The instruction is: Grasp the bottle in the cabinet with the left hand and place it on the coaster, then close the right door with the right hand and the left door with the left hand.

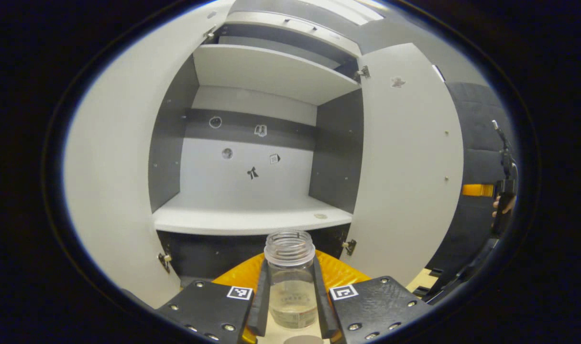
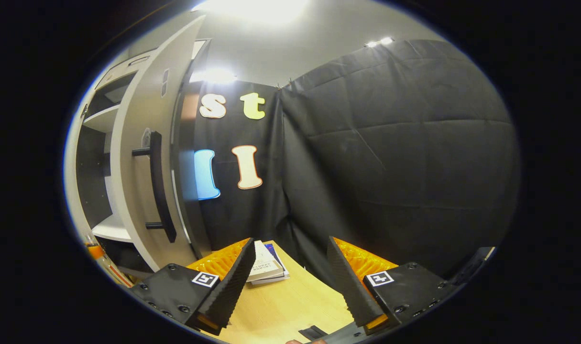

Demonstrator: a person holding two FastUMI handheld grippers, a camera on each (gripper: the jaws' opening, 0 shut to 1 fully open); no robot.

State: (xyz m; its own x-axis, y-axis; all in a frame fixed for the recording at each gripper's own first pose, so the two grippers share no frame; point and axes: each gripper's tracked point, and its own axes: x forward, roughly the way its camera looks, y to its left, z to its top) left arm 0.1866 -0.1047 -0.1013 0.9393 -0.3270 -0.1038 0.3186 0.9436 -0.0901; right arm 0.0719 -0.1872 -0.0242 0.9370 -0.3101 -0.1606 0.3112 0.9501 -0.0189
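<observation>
- There is one bottle [image 1: 290, 279], clear and without a cap. It stands upright between the two fingers of the left tool [image 1: 291, 306], in front of the open cabinet [image 1: 252, 210] and outside it.
- Both fingers [image 1: 260, 298] of the left tool lie against the sides of the bottle, so this tool holds it.
- Under the bottle a pale counter [image 1: 277, 334] shows, and at the bottom edge a grey round thing [image 1: 303, 339] is cut off. I cannot tell if it is the coaster.
- The cabinet has two doors, and both stand open: the left door [image 1: 113, 191] and the right door [image 1: 405, 167].
- Inside I count two shelves, an upper shelf [image 1: 266, 71] and a lower shelf [image 1: 242, 217]. On the lower shelf lies one small flat spot [image 1: 320, 216], too small to make out.
- On the back wall there are five small stickers [image 1: 253, 173]; their shapes are hard to read.
- The right tool [image 2: 290, 282] has its jaws wide apart and holds nothing.
- In the right gripper view, the right door carries one dark handle [image 2: 157, 186].
- Between this tool's fingers, a stack of books [image 2: 266, 267] lies on the counter, partly hidden; I cannot count them surely.
- At the far right edge of the left gripper view, a hand [image 1: 503, 205] holds a dark stick-like device.
</observation>
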